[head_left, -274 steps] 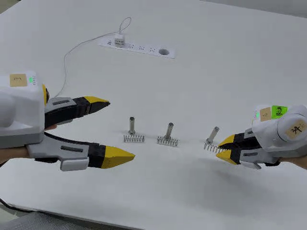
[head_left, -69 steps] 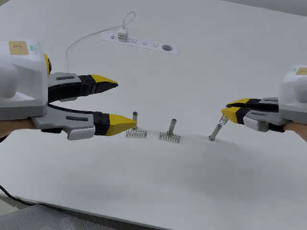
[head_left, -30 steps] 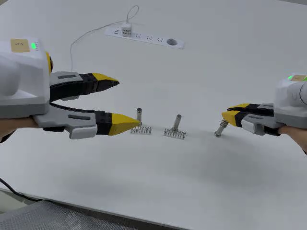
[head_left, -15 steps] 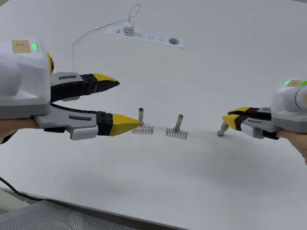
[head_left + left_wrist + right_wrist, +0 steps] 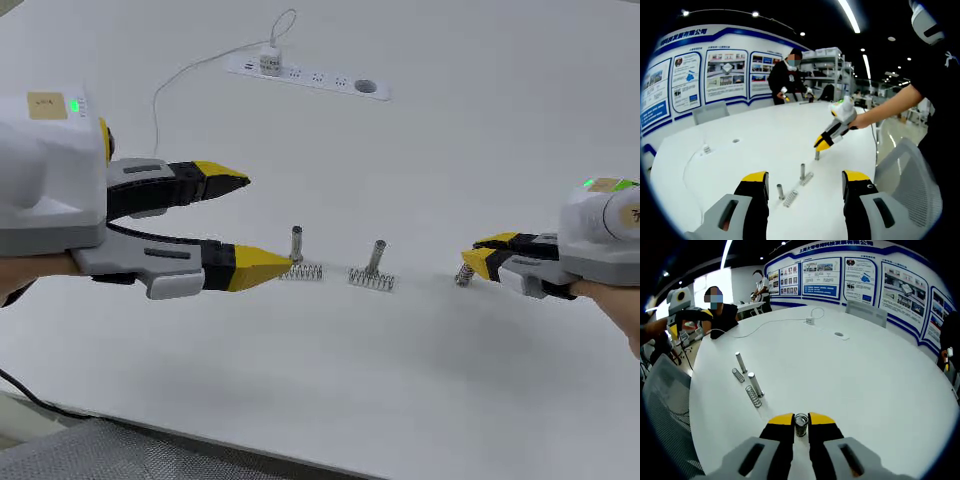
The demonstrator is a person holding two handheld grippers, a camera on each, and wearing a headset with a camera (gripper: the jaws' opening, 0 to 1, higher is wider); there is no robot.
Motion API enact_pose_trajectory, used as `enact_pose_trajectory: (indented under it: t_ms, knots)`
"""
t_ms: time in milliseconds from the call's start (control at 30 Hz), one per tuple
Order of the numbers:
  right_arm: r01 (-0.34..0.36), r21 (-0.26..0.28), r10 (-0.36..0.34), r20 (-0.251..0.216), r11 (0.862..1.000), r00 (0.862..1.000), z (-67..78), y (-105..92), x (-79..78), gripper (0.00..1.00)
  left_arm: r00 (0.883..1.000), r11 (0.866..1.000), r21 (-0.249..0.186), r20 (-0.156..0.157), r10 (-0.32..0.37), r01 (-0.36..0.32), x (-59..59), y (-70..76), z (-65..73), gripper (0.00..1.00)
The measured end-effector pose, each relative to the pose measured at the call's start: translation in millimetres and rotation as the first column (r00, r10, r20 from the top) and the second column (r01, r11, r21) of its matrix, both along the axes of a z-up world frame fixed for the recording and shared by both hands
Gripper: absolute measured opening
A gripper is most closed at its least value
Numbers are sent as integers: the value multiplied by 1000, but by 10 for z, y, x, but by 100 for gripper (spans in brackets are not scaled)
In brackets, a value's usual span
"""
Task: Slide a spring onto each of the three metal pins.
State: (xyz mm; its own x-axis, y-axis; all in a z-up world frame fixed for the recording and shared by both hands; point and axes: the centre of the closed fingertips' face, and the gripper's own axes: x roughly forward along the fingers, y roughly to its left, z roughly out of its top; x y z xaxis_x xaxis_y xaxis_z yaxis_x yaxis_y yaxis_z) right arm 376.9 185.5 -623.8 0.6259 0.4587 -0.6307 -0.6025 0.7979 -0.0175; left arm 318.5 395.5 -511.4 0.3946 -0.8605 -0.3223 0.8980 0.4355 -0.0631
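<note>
The left gripper (image 5: 268, 221) hovers with its jaws wide open and empty. Just past the tip of its lower jaw stands the left pin (image 5: 296, 243), and the left spring (image 5: 305, 271) lies flat on the table (image 5: 330, 400) at the pin's foot. Further out from those jaws stands the middle pin (image 5: 378, 255), with the middle spring (image 5: 372, 281) lying at its base. Neither of these springs is on its pin yet.

The right gripper (image 5: 470, 252) has its jaws closed on the right spring (image 5: 464, 272), pinched at the very tips. In the right gripper view the coil shows end-on between them. It appears to be threaded over the right pin (image 5: 817, 156), which the coil and jaws mostly hide.

The step in hand looks like seating this spring. To do it well:
- Keep the pinch light so the coil is not crushed.
- Keep the coil's axis in line with the pin.
- Press along the pin until the spring reaches the base, and only then part the jaws.
- Draw straight back so the pin is not tipped.

The count is three pins and three springs, one gripped and two loose. There are two grippers, and one power strip (image 5: 305, 78) lies far beyond both pairs of jaws.
</note>
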Motion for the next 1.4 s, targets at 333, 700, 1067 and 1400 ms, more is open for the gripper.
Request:
enact_pose_trajectory:
  t_ms: [333, 700, 1067, 1400]
  knots:
    - [-10, -11, 10, -25, 1000, 1000, -88, 8, -48, 11, 1000, 1000, 2, -3, -3, 3, 4, -3, -6, 60]
    - [-18, -32, 18, -24, 999, 1000, -81, 15, -94, 11, 1000, 1000, -5, -4, -11, 11, -15, -34, 7, 60]
    - [-23, -11, 23, -3, 1000, 1000, 4, 53, -92, 15, 1000, 1000, -7, 1, -11, 11, -37, -31, 32, 60]
    - [-241, 18, 237, 133, 970, 962, 428, 485, -162, 18, 1000, 1000, -7, 3, -14, 14, -47, -36, 42, 60]
